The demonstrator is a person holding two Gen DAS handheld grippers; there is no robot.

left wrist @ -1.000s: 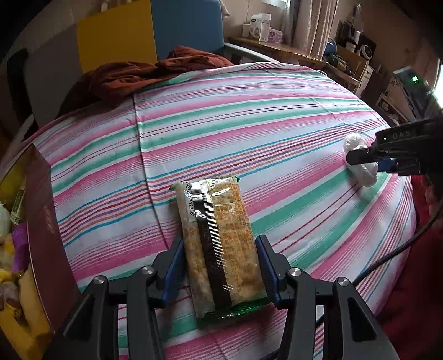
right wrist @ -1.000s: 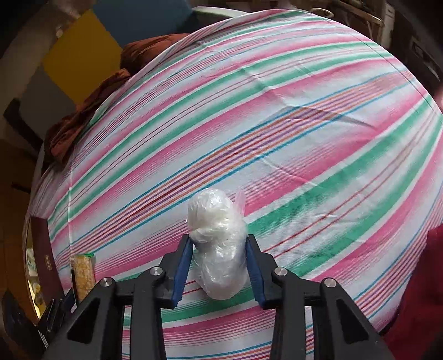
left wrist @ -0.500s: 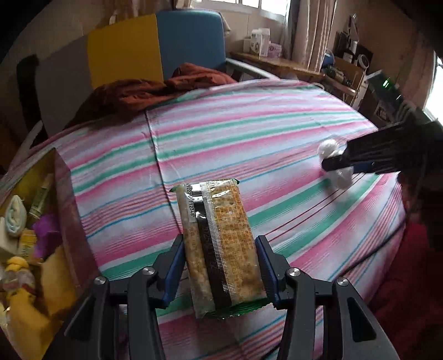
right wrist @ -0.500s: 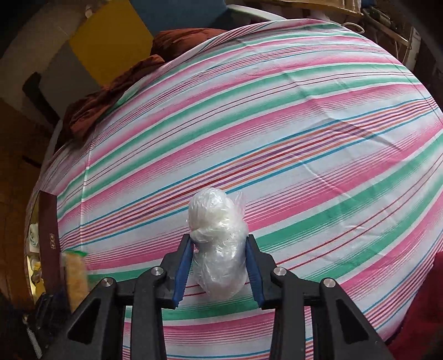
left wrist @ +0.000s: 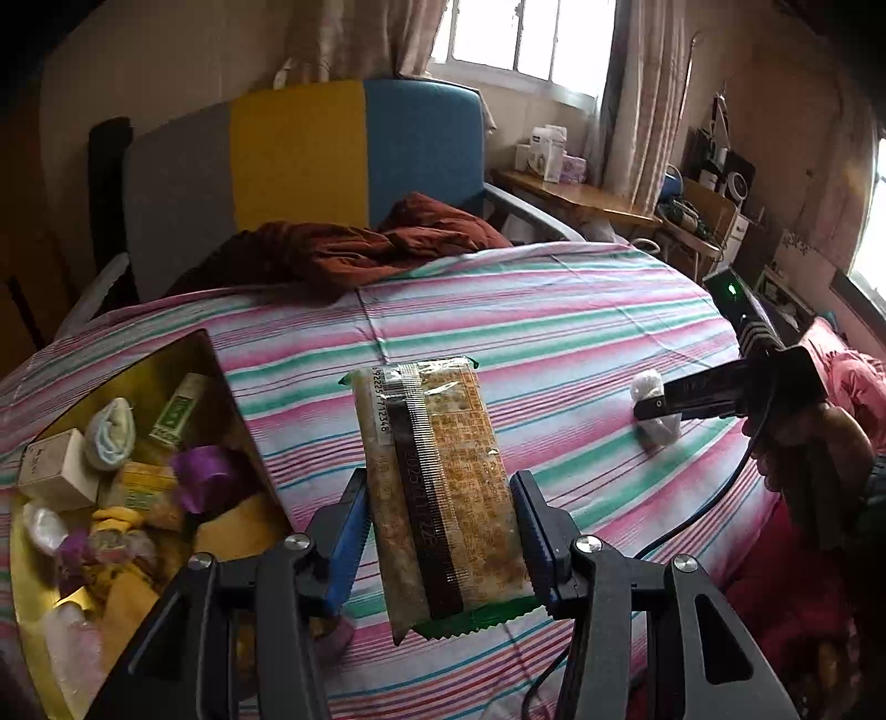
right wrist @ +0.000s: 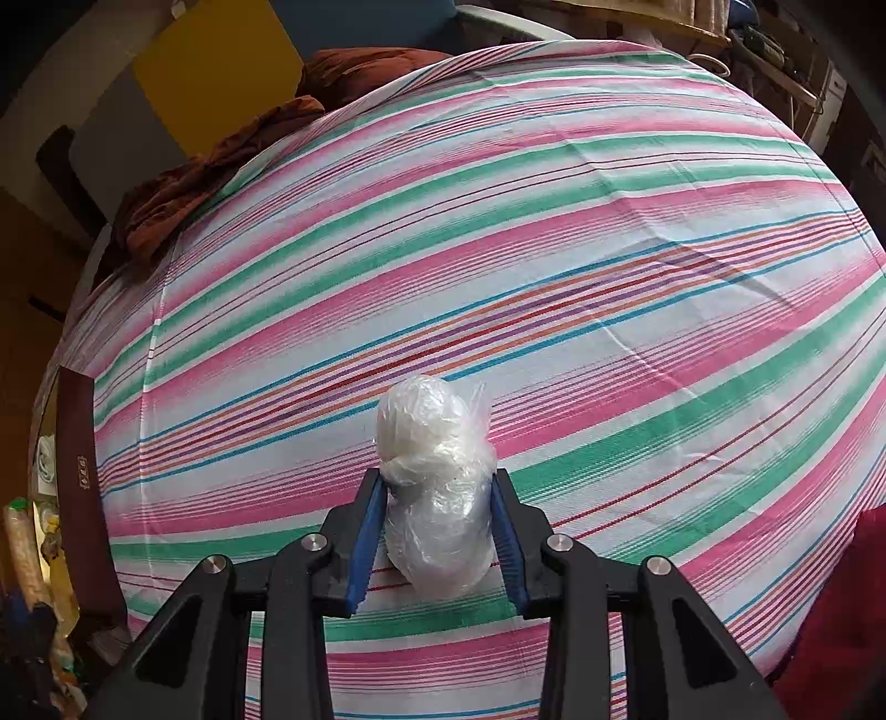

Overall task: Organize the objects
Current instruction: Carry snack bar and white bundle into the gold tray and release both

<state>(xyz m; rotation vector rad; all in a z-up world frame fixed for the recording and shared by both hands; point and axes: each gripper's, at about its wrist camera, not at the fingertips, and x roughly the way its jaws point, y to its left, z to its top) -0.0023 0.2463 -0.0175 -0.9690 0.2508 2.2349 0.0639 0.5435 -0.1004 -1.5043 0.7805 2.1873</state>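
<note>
Left gripper [left wrist: 440, 534] clamps a flat, clear-wrapped cracker packet with green ends [left wrist: 437, 487] lengthwise between its jaws, above the striped bedsheet [left wrist: 554, 332]. Right gripper [right wrist: 437, 531] clamps a crinkled white plastic-wrapped bundle [right wrist: 434, 487].

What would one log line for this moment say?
left tongs: shut on cracker packet | right tongs: shut on plastic-wrapped bundle | gold box: open, partly filled

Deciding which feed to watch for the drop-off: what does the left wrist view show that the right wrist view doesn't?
Only the left wrist view shows the box's contents, the cracker pack gripped in the left gripper, and the window. Only the right wrist view shows the right gripper close up, clamped on the plastic-wrapped bundle. Both show the striped cloth, brown garment and box.
</note>
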